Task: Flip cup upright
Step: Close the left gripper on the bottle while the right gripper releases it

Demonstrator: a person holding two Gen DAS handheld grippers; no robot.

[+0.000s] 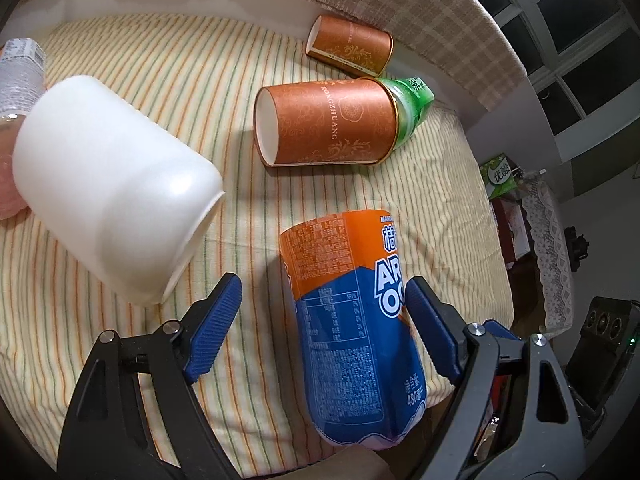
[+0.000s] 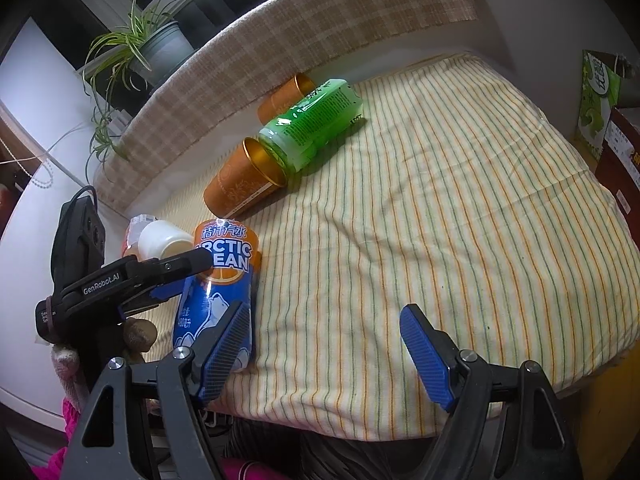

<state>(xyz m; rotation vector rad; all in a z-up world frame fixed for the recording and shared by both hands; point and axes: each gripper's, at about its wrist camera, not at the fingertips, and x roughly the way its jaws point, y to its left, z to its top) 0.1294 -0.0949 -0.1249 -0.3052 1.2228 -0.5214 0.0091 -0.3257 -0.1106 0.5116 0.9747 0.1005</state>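
An orange-and-blue Arctic Ocean bottle lies on its side on the striped cloth, between the open fingers of my left gripper; the right pad touches or nearly touches it. A white cup lies tipped on its side to the left, mouth toward the gripper. In the right wrist view the bottle and white cup lie at left, with the left gripper over them. My right gripper is open and empty above bare cloth.
Two orange paper cups and a green bottle lie on their sides farther back. A clear bottle is at far left. The cushion's front edge is close below. A potted plant stands behind.
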